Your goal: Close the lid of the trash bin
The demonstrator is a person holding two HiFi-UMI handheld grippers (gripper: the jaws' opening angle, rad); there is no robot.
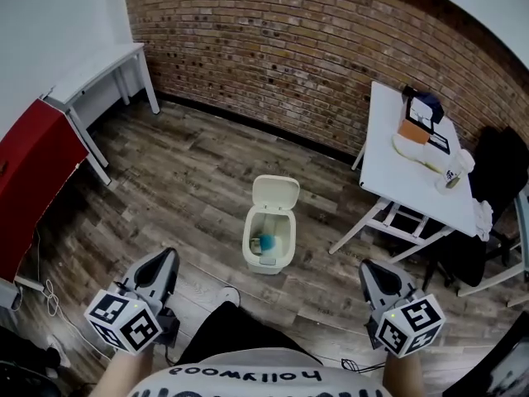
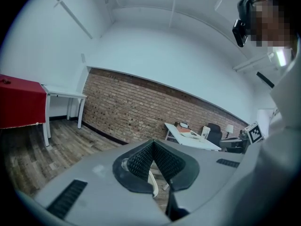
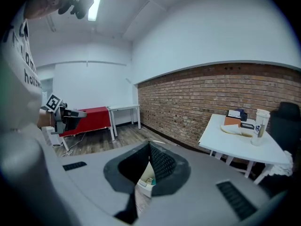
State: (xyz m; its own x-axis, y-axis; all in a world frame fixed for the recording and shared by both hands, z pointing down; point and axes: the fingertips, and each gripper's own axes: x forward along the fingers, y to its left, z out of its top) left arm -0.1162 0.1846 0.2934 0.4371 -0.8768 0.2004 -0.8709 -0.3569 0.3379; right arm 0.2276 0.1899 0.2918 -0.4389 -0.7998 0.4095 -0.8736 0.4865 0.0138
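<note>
We stand facing the bin point(image 1: 270, 238), which sits on the floor point(image 1: 190, 180) out in its open middle, well clear of the edge along the brick wall point(image 1: 289, 48) and near the left corner of the white table point(image 1: 397, 172). Its lid point(image 1: 275, 194) is up, hinged on the far side and leaning back toward the wall, so the mouth faces us and closing has not begun.

We hold the left gripper point(image 1: 162, 263) and the right gripper point(image 1: 374, 273) low and close to the body, one on each side and both well apart from the bin. Both are aimed at it, since each gripper view shows the bin through the gap under the jaw tips. In both views the jaws meet at their tips with nothing between them. We judge that suits the job: the lid needs a push, not a pinch, and closed jaws make a blunt, firm point.

The bin is a smooth, cream, plastic-looking tub with rounded corners, and the lid is a shallow rounded panel of the same stuff. Something bluish lies inside, but we cannot tell what it is. The pads point(image 2: 141, 161) are black and finely ribbed, set in plain grey shells. The floor is matt, wood-grain planking.
</note>
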